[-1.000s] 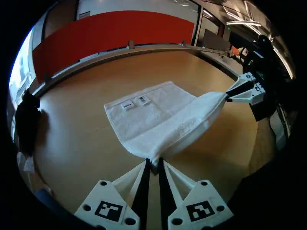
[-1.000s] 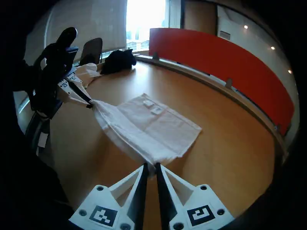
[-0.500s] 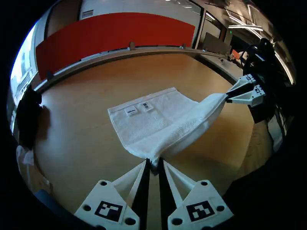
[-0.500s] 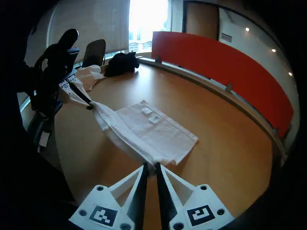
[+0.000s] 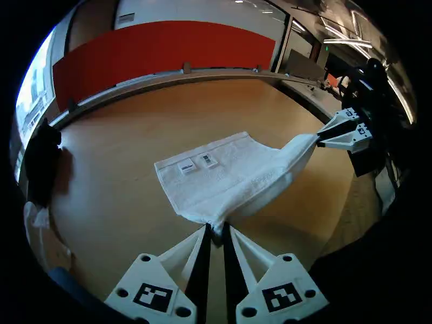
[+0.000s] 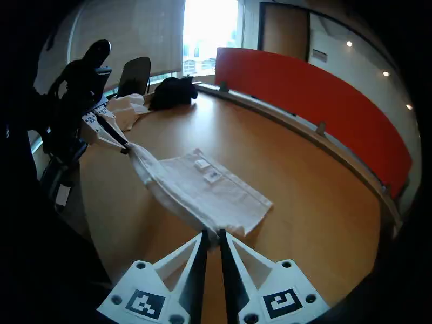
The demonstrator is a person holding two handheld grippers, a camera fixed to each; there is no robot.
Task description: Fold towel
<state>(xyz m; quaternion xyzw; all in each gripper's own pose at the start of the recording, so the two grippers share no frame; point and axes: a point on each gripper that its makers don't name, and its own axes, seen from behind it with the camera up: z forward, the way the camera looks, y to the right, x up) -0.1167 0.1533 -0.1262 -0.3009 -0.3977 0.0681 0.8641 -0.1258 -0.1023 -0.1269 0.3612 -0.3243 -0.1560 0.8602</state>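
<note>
Both grippers have the white towel [image 5: 232, 173] by a corner. The left gripper [image 5: 216, 229] has its two fingers pressed tight on the cloth at one near corner, and the right gripper [image 6: 211, 233] is clenched the same way on the neighbouring corner. The edge between them is lifted off the wooden table [image 5: 124, 124] and sags in a slack fold. The far part of the towel lies flat on the tabletop, with two small tags [image 5: 197, 163] facing up near its far edge. In the left gripper view the right gripper reaches in from the right, its tips closed on the cloth; in the right gripper view the left one does likewise from the left. A long red partition [image 5: 162, 48] runs along the table's far side. Toward the window end sit a black bag [image 6: 173, 92] — or a bundled dark garment, hard to tell — and a heap of white cloth [image 6: 127, 108], with a dark chair [image 6: 132, 73] behind them.
</note>
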